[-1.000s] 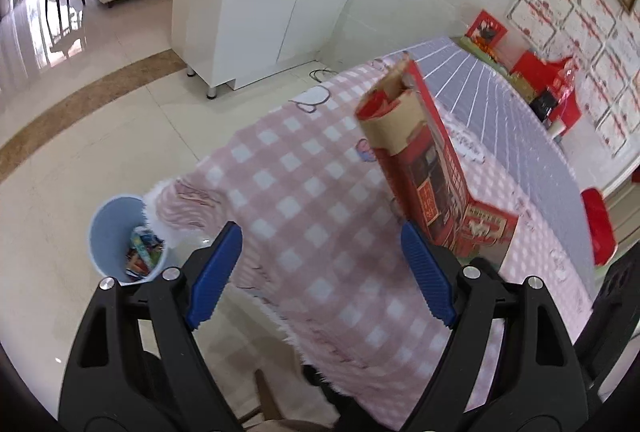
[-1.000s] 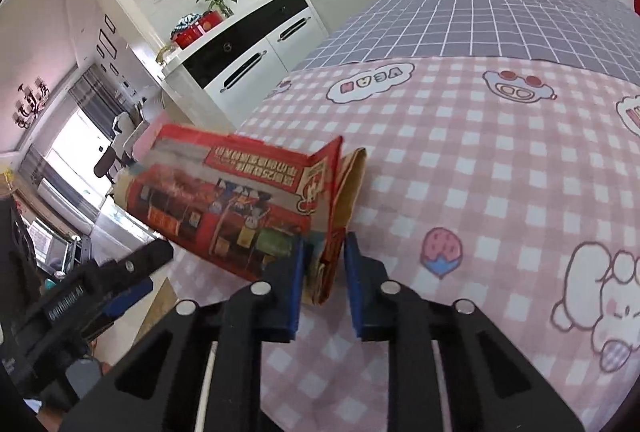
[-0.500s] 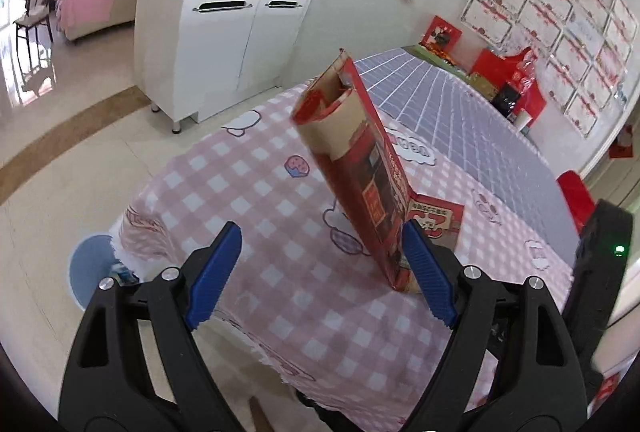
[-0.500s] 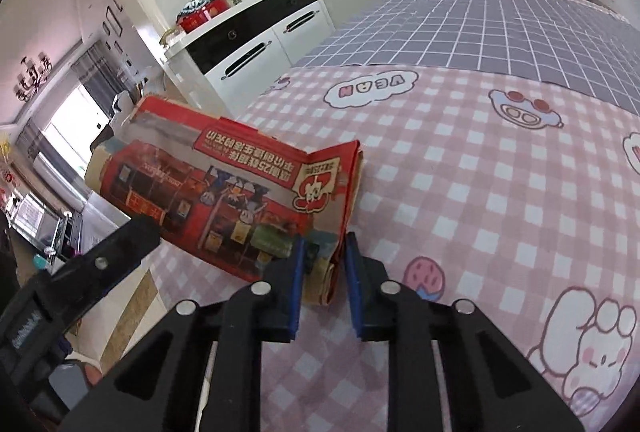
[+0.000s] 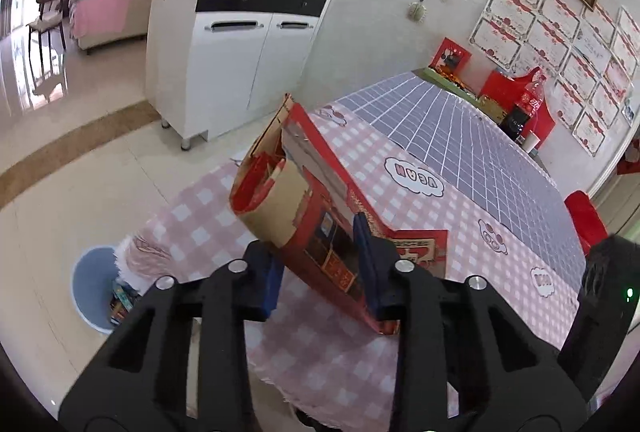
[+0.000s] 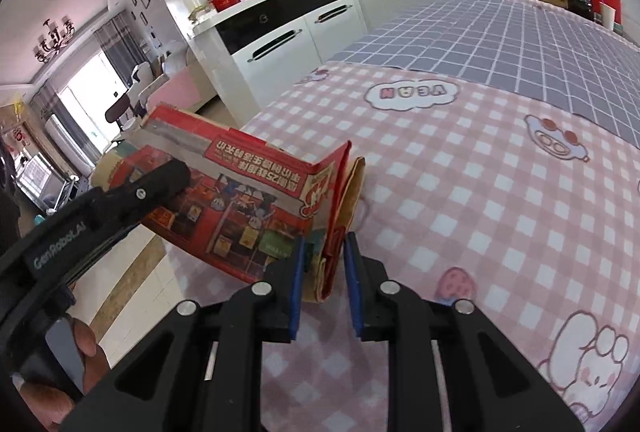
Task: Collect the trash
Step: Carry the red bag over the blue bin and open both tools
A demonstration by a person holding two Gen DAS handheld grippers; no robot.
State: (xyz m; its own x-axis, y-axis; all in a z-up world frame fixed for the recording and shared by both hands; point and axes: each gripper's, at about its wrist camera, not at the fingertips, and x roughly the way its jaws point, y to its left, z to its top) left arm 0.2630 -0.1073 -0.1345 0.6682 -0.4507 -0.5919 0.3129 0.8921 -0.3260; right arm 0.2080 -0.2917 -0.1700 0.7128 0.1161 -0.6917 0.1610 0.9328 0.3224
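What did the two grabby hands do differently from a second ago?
The left gripper has just been closing its fingers around the open end of the red cardboard box, which now sits between them; before, they stood wide apart beside it. The right gripper kept pinching the box's folded end flap throughout. The blue trash bin stayed on the floor by the pink checked tablecloth.

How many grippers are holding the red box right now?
2. The left gripper, jaws just closed, clamps the red box across its middle; the right gripper pinches its folded end flap above the checked tablecloth.
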